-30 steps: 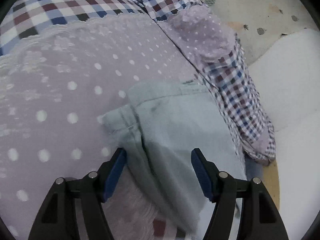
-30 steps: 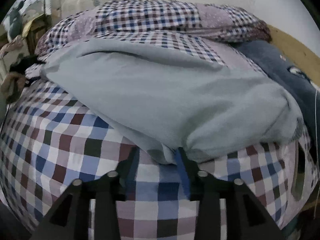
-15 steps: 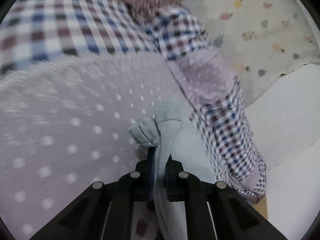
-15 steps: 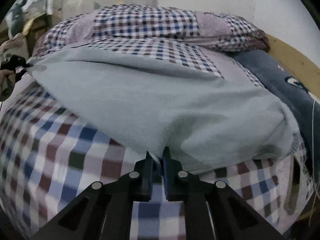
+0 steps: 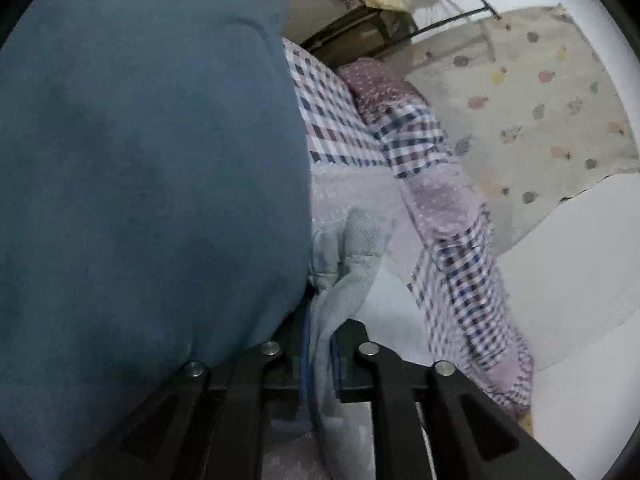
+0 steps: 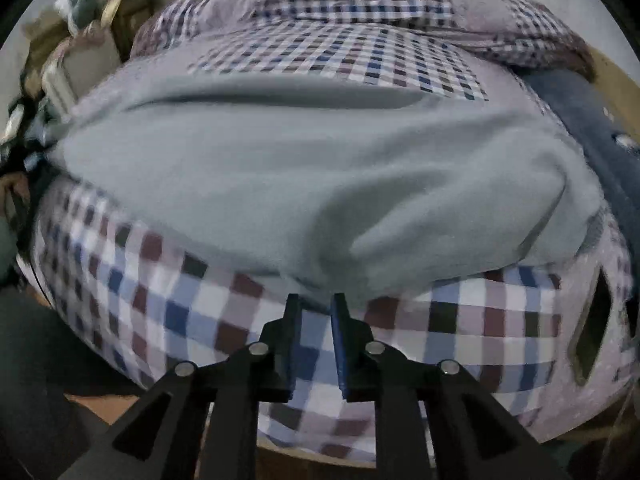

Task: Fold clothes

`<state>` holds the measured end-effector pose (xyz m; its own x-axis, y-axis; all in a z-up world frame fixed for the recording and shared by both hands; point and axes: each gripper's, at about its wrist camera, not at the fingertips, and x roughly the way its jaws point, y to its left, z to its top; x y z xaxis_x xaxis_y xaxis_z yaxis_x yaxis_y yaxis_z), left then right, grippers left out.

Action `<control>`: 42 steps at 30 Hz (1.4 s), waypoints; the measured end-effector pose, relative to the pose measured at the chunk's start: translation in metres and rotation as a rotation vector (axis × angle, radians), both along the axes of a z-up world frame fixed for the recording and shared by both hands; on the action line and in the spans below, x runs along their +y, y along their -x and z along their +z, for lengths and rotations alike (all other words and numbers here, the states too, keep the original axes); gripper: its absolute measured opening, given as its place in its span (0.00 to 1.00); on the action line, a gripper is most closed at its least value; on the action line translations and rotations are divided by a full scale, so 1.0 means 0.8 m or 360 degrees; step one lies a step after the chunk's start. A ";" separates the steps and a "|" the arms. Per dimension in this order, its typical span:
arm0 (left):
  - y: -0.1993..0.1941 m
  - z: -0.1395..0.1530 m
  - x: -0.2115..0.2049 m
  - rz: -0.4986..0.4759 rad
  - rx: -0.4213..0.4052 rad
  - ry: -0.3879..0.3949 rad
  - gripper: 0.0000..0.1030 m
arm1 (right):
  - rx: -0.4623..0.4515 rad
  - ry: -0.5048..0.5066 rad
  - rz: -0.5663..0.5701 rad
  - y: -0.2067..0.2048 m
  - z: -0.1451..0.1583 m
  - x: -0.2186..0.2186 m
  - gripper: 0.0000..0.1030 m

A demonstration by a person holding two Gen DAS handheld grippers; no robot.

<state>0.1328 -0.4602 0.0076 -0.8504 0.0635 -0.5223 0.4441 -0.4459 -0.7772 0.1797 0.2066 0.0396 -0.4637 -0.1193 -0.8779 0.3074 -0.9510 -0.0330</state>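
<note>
Blue cloth (image 5: 140, 184): a big teal-blue fabric mass fills the left wrist view from 7 to 12 o'clock, pressed close to the lens and hiding most of the bed on that side
Left gripper (image 5: 318, 344): at 6 o'clock, jaws drawn nearly together and pinching a bunched hem of the pale grey garment (image 5: 352, 248), which rises from between them toward the centre
Checked bedding (image 5: 336, 120): blue, maroon and white squares beyond the garment at 12 to 1 o'clock; a rolled edge of the same check with lilac dotted trim runs down toward 4 o'clock
Fruit-print sheet (image 5: 528, 112): beige, hanging at 2 o'clock behind the bedding
White surface (image 5: 568, 264): plain, at 3 to 4 o'clock, beside the rolled edge
Garment, right wrist view (image 6: 312, 172): spread across the centre on the checked cover (image 6: 200, 312), creased toward 5 o'clock
Right gripper (image 6: 316, 312): at 6 o'clock, a narrow gap between the jaws, tips at the garment's near edge; whether cloth is caught there I cannot tell
Dark navy item (image 6: 592, 132): lying at 2 to 3 o'clock, just beside the garment's right end
Clutter: blurred shapes at 10 o'clock, too smeared to tell
</note>
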 end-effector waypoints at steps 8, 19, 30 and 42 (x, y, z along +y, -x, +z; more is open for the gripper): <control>0.030 0.005 0.013 -0.0078 0.0034 0.0134 0.37 | 0.0192 0.0281 0.0441 0.083 0.113 -0.085 0.52; 0.049 -0.002 0.017 -0.0103 0.0094 0.0236 0.38 | -0.0076 0.0166 0.1087 0.412 0.059 -0.366 0.53; 0.056 -0.001 0.025 -0.0133 0.0099 0.0339 0.35 | -0.0442 -0.0080 0.1546 0.469 -0.071 -0.511 0.52; 0.063 -0.010 0.018 -0.0154 0.0137 0.0290 0.21 | -0.0394 -0.0028 0.1748 0.458 -0.081 -0.631 0.09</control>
